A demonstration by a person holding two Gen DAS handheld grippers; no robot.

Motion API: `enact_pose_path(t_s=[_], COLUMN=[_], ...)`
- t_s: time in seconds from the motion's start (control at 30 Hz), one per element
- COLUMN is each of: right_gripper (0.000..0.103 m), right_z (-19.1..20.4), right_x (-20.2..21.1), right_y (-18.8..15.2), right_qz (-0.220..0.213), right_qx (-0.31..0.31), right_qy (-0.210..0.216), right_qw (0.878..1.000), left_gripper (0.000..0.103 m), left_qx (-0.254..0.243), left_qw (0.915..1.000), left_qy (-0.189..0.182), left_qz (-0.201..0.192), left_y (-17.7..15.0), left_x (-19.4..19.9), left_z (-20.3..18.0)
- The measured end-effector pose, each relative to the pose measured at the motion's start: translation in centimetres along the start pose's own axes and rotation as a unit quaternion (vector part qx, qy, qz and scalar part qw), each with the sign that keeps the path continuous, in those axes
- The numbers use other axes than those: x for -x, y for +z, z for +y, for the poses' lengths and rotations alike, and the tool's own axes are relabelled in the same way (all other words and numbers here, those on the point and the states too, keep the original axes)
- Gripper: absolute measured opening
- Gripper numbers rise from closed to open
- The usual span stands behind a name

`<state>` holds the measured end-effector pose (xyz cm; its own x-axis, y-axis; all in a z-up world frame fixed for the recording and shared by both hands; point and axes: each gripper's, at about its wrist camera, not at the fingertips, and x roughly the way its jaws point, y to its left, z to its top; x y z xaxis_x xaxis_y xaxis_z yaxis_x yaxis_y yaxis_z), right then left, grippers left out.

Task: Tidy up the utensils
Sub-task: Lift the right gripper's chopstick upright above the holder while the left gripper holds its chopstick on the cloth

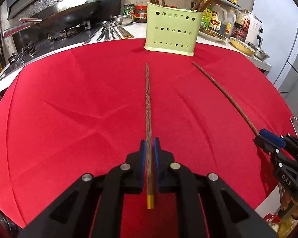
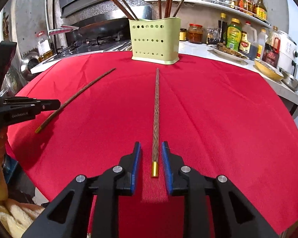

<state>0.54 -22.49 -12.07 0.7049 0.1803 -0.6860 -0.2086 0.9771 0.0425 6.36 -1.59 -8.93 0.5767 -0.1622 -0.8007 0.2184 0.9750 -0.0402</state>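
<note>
Two brown chopsticks with gold caps are on or over the red cloth [image 1: 69, 103]. My left gripper [image 1: 150, 138] is shut on one chopstick [image 1: 148, 103] near its gold end; the same chopstick shows at left in the right wrist view [image 2: 75, 99]. My right gripper [image 2: 150, 143] is open, its blue pads either side of the second chopstick [image 2: 156, 115], which lies flat and points at the holder. The right gripper also shows in the left wrist view [image 1: 268, 136]. A green perforated holder [image 1: 171, 29] stands at the cloth's far edge with several chopsticks upright in it; it also shows in the right wrist view [image 2: 155, 39].
A stove with a wok [image 1: 65, 13] stands back left, with metal utensils [image 1: 111, 32] beside it. Sauce bottles and jars [image 2: 234, 35], dishes [image 2: 268, 69] and a white appliance [image 2: 286, 51] line the counter at back right.
</note>
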Motion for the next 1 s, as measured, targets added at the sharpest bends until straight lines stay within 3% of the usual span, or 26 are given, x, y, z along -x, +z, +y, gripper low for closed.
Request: enact_pose_path(t_s=[0.33,0.5,0.63,0.73,1.0], right_gripper=[0.02,0.008,0.007,0.007,0.007], right_z=[0.3,0.2,-0.1,-0.2,-0.9], right_x=[0.5,0.7,1.0,2.3,9.2], right_y=[-0.6,-1.0,-0.8,0.2,6.6], right_qz=[-0.006,-0.012,-0.015,-0.042,-0.175], right_qx=[0.001,-0.005,-0.015,-0.015,-0.012], right_qy=[-0.013,-0.006,0.001,0.001,0.001], right_qw=[1.0,1.0,1.0,0.999,0.985], left_gripper=[0.007,0.007,0.007,0.007,0.007], left_qx=[0.01,0.009,0.009,0.011,0.02], left_qw=[0.9999,0.9999,0.9999,0.9998,0.9987], left_qy=[-0.002,-0.002,0.0,0.002,0.005], left_qz=[-0.001,-0.005,-0.01,-0.017,-0.047], left_y=[-0.5,-0.6,-0.7,-0.6,0.0], left_x=[0.2,0.5,0.9,1.5,3.6], left_z=[0.5,0.4,0.5,0.6,1.3])
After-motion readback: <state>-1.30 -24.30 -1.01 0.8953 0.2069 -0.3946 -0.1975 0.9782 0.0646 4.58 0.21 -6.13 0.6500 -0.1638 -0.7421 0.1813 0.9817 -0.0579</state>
